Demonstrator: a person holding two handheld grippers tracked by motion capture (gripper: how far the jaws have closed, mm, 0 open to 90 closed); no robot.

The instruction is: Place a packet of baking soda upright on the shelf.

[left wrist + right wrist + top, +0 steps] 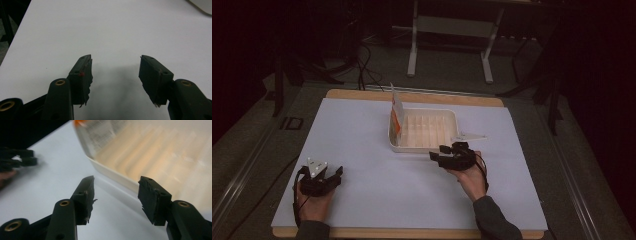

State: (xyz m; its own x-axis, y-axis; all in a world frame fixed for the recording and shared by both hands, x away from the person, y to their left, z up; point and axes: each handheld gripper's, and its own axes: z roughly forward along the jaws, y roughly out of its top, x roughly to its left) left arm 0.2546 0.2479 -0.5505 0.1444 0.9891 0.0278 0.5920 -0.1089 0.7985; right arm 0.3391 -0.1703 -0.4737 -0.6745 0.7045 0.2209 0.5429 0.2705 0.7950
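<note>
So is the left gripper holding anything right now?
No, the left gripper is open in its own view, with bare white table showing between its jaws.

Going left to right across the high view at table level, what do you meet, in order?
Left gripper, open, near the sheet's left front → orange-and-white card standing at the tray's left end → white compartment tray → right gripper, open, just in front of the tray's right part.
</note>
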